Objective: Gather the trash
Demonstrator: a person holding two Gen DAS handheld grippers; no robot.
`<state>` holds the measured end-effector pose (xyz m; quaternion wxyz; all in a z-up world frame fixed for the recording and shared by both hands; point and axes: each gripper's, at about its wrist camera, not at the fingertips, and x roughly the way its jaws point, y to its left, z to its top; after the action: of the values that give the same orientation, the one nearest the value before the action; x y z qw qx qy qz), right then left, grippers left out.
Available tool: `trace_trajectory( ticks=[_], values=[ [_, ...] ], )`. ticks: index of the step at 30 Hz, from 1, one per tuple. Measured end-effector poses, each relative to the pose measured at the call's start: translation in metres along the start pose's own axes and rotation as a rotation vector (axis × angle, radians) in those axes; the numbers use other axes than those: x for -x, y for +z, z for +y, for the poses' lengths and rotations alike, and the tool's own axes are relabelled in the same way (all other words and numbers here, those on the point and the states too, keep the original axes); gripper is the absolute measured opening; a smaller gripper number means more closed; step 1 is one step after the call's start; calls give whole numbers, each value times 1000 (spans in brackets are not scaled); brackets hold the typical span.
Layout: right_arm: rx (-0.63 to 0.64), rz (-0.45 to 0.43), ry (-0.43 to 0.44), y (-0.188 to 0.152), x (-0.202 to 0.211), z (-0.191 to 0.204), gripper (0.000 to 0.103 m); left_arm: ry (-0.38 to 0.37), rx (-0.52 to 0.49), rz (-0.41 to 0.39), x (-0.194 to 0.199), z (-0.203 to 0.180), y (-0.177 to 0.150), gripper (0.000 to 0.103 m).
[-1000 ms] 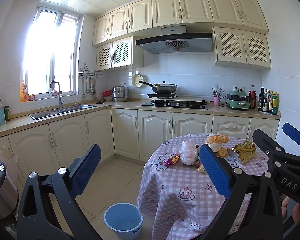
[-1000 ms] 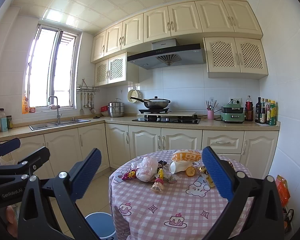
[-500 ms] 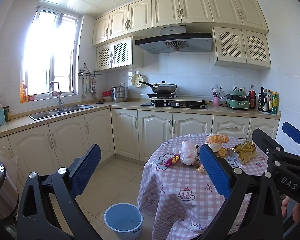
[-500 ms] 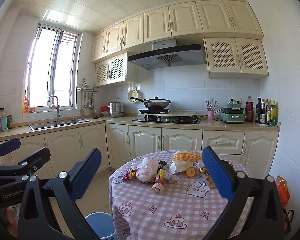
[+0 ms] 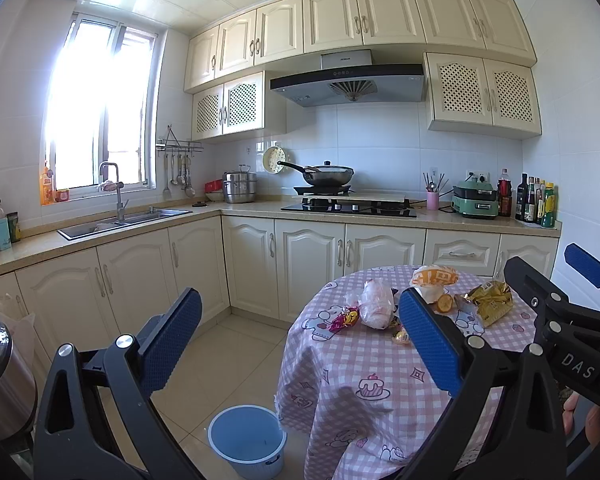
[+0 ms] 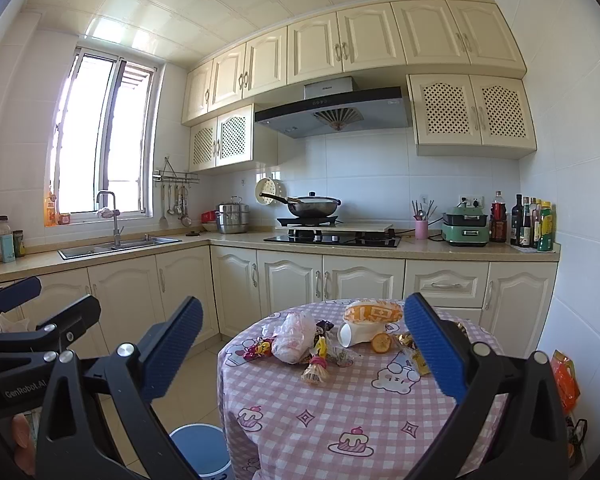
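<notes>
2 grippers wide apart, left gripper (image 5: 300, 332), right gripper (image 6: 304, 344), trash (image 6: 300, 340) beyond on table (image 6: 340, 408)

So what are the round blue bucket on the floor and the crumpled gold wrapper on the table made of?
Round blue bucket: probably plastic, with smooth, matte, evenly coloured walls. Crumpled gold wrapper: likely metallised foil film; it holds sharp creases and glints.

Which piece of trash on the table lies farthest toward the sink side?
The pink-and-yellow candy wrapper, alone at the left end of the pile beside the white plastic bag; everything else lies further right.
</notes>
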<state>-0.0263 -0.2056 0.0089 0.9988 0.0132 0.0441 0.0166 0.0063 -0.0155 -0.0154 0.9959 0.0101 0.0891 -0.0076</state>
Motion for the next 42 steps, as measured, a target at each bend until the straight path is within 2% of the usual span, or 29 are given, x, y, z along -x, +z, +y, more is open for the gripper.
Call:
trace_trajectory(
  ticks=[11,17,23,31,37,41,42],
  values=[
    [-11,16,-7,-2,-8,-4,99,-4,0,22,-6,6,-2,95],
    [-54,45,-19,-9,-25,-21,99,-7,6,64,-25,9,-4,95],
    [-92,105,-65,-23,-54,-46,99,-28,-3,143,-59,3,-15,95],
    [-136,251,-119,-54,-121,-73,99,-89,-17,264,-124,-14,-34,95],
    [-159,413,-81,-82,-197,-74,99,-112,-41,364,-188,-21,-46,95],
    [-150,503,-40,-98,-247,-61,98,-123,-51,418,-224,-21,-52,95],
    [-144,517,-41,-100,-259,-58,94,-125,-54,427,-231,-21,-53,95]
  ],
)
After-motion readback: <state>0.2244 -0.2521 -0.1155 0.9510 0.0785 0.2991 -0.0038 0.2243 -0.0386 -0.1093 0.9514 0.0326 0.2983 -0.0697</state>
